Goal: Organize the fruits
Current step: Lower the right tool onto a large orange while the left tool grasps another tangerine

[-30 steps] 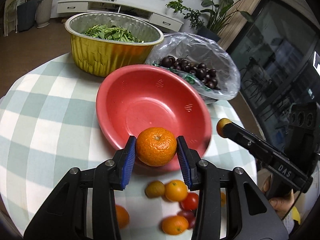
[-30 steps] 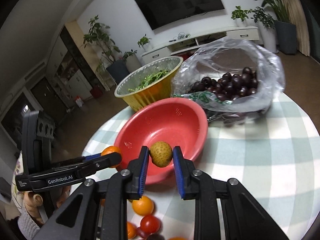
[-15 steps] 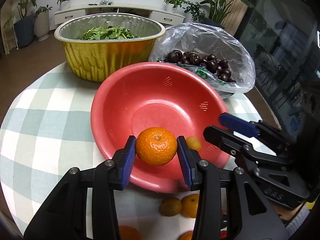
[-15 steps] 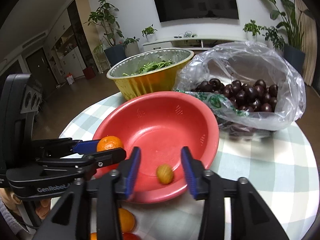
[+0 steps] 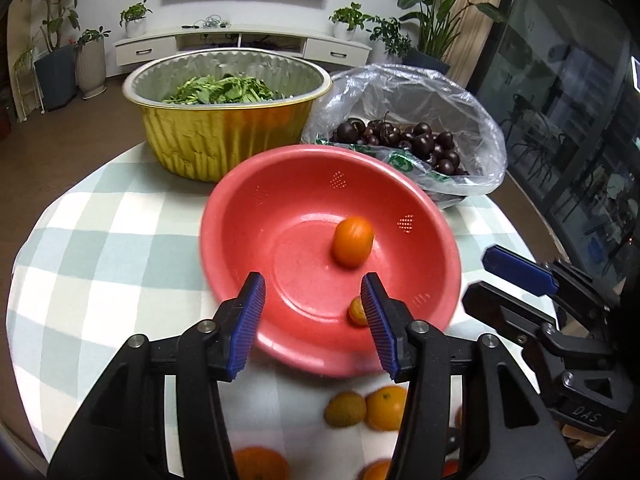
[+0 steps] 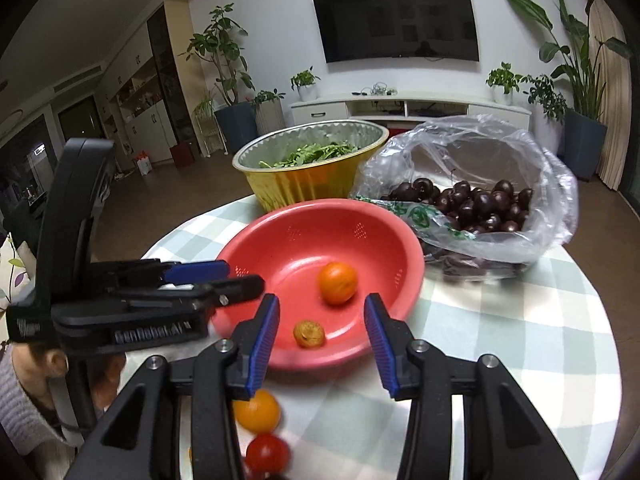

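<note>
Red bowl [image 5: 256, 216] holds orange mandarin [image 5: 353, 242]; gold foil pan [image 5: 224, 136] at 11 o'clock, dark cherries [image 5: 404, 140] at 1; worktop [image 5: 100, 248] green-white checked.

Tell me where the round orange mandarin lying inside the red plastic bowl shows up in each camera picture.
Left wrist view: the round orange mandarin sits right of centre, inside the red plastic bowl, beyond the blue fingertips.
Right wrist view: the mandarin lies at centre, in the bowl.
Shared landmark: the gold foil basin of greens behind the bowl.
</note>
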